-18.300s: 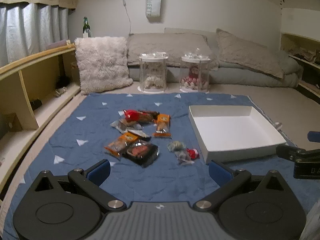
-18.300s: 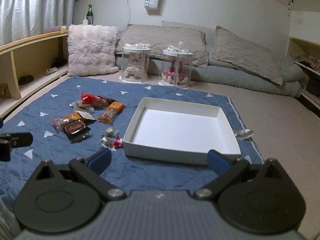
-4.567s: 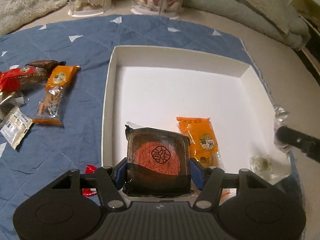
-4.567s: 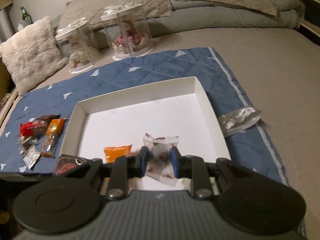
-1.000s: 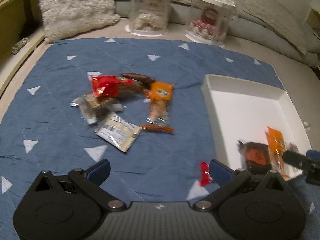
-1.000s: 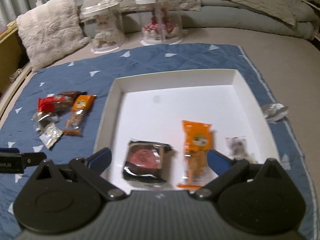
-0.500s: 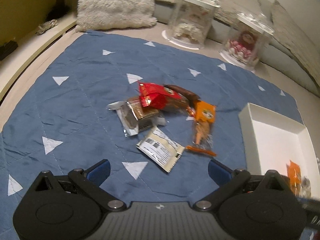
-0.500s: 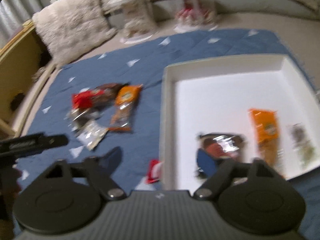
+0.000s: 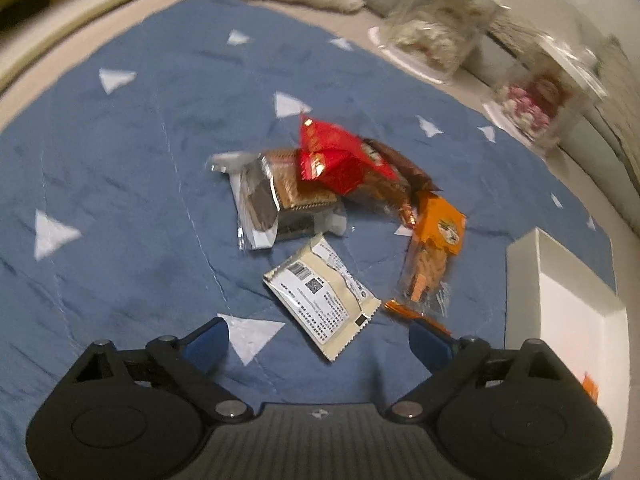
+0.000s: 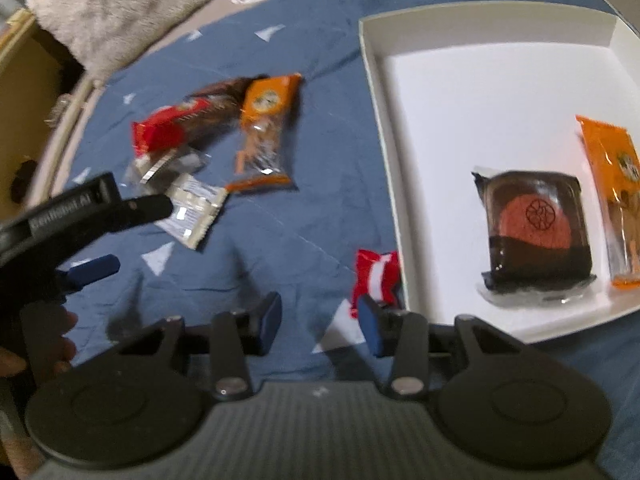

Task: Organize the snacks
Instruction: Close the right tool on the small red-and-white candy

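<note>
On the blue mat lies a pile of snacks: a red pack (image 9: 336, 156), a clear-wrapped biscuit (image 9: 280, 196), an orange pack (image 9: 436, 248) and a white sachet (image 9: 322, 300). My left gripper (image 9: 320, 344) hovers just short of the sachet, jaws wide and closing, nothing pressed between the pads. It also shows from the side as the left gripper (image 10: 140, 236). My right gripper (image 10: 320, 324) is half narrowed and closing, with bare mat between its pads. A small red-and-white candy (image 10: 376, 276) lies just ahead of its right finger, against the white box (image 10: 372, 80). The box holds a dark cake pack (image 10: 536, 224) and an orange pack (image 10: 616, 184).
A fluffy cushion (image 10: 112, 12) and two clear jars (image 9: 436, 28) (image 9: 540, 100) stand beyond the mat's far edge. A wooden shelf (image 10: 24, 92) runs along the left. A person's hand (image 10: 60, 344) holds the left gripper. The box wall (image 9: 520, 264) rises right of the pile.
Both grippers have dropped closer to the mat. The left came in over the pile toward the white sachet. The right swung left from over the box to the red candy, its jaws narrowing.
</note>
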The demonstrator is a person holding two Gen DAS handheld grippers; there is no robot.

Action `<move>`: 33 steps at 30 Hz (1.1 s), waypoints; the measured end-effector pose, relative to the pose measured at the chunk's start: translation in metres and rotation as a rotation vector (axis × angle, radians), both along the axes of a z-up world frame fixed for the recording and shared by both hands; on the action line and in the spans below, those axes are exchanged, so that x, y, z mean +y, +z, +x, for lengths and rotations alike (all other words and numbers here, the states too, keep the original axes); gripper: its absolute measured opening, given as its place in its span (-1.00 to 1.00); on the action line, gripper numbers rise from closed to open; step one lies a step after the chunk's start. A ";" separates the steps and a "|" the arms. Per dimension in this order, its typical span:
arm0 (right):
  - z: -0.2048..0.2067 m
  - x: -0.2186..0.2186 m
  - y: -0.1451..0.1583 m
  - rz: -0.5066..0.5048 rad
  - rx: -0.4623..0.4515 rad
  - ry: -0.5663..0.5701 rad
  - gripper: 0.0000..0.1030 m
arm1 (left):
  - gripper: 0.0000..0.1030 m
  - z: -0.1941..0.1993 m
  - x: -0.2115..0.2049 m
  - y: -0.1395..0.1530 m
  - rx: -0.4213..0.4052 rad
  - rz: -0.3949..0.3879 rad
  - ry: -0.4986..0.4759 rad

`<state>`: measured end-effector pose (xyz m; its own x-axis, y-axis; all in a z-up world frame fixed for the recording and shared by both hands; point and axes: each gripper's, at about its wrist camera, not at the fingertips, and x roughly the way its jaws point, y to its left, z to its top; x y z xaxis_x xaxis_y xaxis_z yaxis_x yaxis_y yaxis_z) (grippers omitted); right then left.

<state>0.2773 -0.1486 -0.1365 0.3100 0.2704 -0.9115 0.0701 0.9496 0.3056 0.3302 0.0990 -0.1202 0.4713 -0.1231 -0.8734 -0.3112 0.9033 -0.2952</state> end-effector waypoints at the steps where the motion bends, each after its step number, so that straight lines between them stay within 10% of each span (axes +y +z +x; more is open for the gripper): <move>1: 0.001 0.000 -0.002 -0.003 0.000 -0.003 -0.10 | 0.83 0.002 0.000 -0.003 0.005 -0.010 0.016; 9: 0.001 0.000 -0.008 -0.058 -0.005 -0.043 -0.49 | 0.80 0.019 -0.014 -0.020 -0.002 0.037 0.116; 23: 0.001 0.000 -0.016 -0.119 -0.056 -0.014 -0.98 | 0.81 0.041 -0.036 -0.033 0.008 0.347 0.039; 33: 0.004 -0.011 -0.012 -0.020 -0.066 -0.010 -1.00 | 0.82 0.026 -0.010 -0.027 0.079 0.386 0.003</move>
